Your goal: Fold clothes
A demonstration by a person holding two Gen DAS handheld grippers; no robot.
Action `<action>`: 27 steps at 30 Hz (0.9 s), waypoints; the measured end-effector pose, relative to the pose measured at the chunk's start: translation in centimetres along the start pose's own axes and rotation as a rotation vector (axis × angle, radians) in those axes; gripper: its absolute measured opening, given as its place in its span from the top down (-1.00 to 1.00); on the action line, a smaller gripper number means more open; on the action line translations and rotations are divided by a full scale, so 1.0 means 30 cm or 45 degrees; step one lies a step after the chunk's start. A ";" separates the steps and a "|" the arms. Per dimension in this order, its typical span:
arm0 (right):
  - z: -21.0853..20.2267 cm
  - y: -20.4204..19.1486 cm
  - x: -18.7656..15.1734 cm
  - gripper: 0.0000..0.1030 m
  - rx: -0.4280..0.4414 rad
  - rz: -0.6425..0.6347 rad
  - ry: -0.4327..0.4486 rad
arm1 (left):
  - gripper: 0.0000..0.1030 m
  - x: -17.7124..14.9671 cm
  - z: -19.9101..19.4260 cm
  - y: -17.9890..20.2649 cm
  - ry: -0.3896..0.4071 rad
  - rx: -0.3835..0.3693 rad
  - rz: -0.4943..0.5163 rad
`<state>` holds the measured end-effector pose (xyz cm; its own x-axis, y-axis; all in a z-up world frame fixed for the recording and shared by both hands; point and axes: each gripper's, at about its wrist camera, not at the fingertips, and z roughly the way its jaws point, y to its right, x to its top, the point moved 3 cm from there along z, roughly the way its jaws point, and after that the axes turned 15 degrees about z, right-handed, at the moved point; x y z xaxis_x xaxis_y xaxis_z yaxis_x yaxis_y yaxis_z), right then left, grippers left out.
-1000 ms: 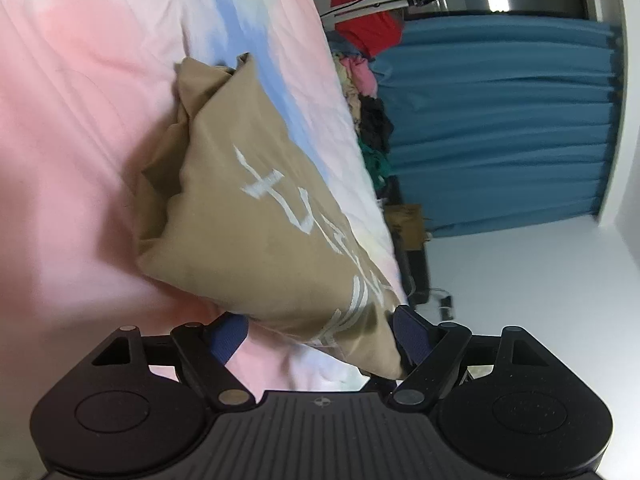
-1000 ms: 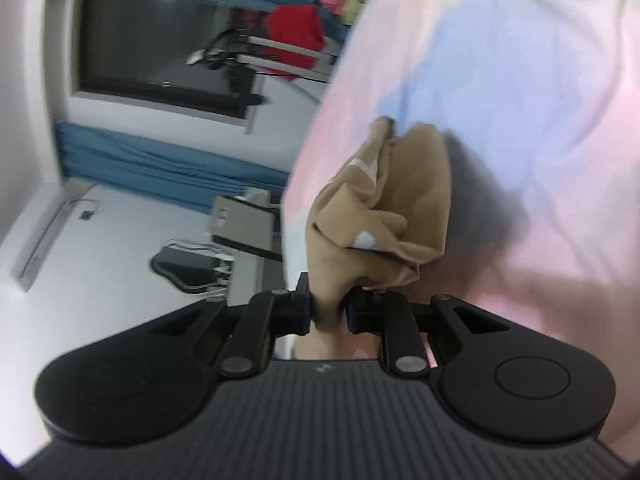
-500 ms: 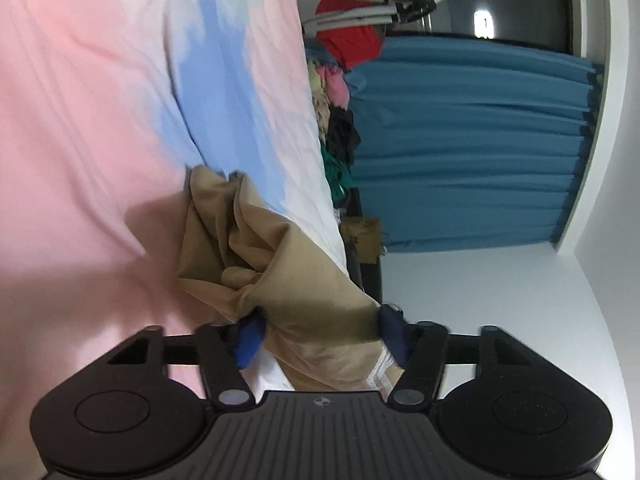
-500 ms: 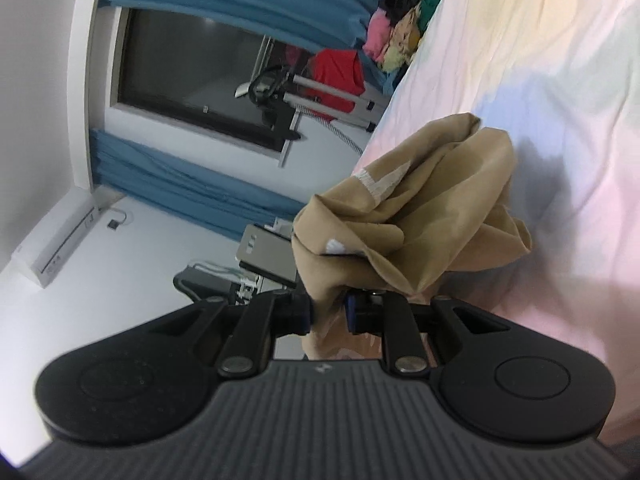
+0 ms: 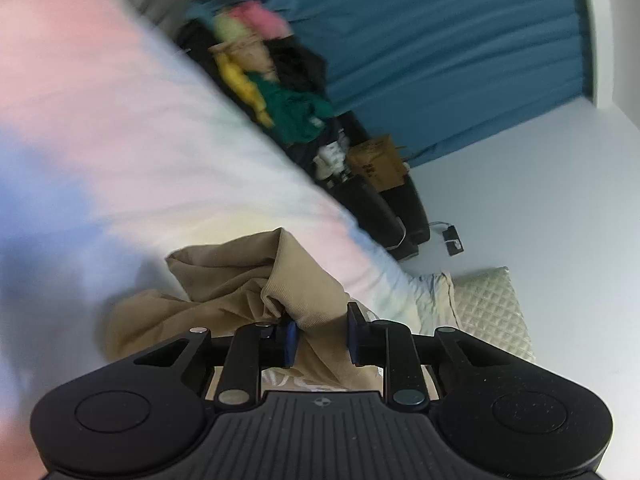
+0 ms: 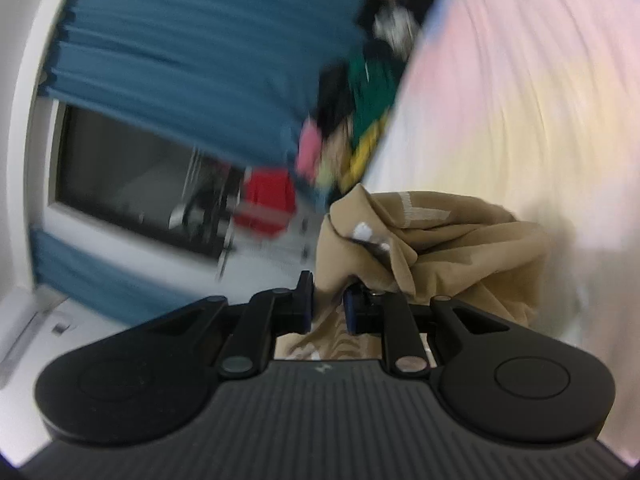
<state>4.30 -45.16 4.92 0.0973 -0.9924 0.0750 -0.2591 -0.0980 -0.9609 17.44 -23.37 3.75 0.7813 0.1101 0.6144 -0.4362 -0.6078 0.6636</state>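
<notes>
1. Tan cotton garment with white printed lettering (image 5: 248,292): bunched into loose folds at lower centre of the left wrist view, just above the tool. In the right wrist view (image 6: 432,240) it sits at centre right, crumpled, the white print partly showing. A second ago it lay as a flatter bundle further up the left frame; it is now gathered close to both tools and looks lifted off the bedding.

2. Left gripper (image 5: 320,338): jaws have just been closing, from wide apart to a narrow gap, with a ribbed fold of the tan garment between the blue pads. They now clench that fold.

3. Right gripper (image 6: 326,306): jaws clamped on a pinch of the same garment, as they were a second ago. The gap is narrow and cloth fills it.

4. Pastel tie-dye bed sheet in pink, blue and pale yellow (image 5: 120,140): fills the left half of the left view and the right half of the right view, blurred by motion.

5. Pile of mixed coloured clothes (image 5: 280,92): upper centre of the left view, beside the blue pleated curtain (image 5: 440,60). Individual items are probably shirts; the blur forbids more.

6. Judgement: with two grips secured, the garment is ready to be shaken out and spread flat. No fold is made yet.
</notes>
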 end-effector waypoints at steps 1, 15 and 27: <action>0.024 -0.030 0.054 0.63 0.012 -0.022 0.046 | 0.52 0.046 0.064 0.048 0.021 0.004 0.038; 0.258 0.509 0.207 0.64 -0.426 -0.131 0.172 | 0.80 -0.281 0.527 -0.140 -0.132 0.272 0.464; 0.137 0.427 0.105 0.60 -0.561 -0.288 0.110 | -0.08 -0.338 0.371 -0.038 -0.158 0.269 0.726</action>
<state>5.25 -49.25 -8.25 0.1226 -0.9433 0.3085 -0.6235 -0.3151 -0.7155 14.99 -32.56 -7.99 0.5029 -0.3623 0.7847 -0.7124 -0.6879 0.1390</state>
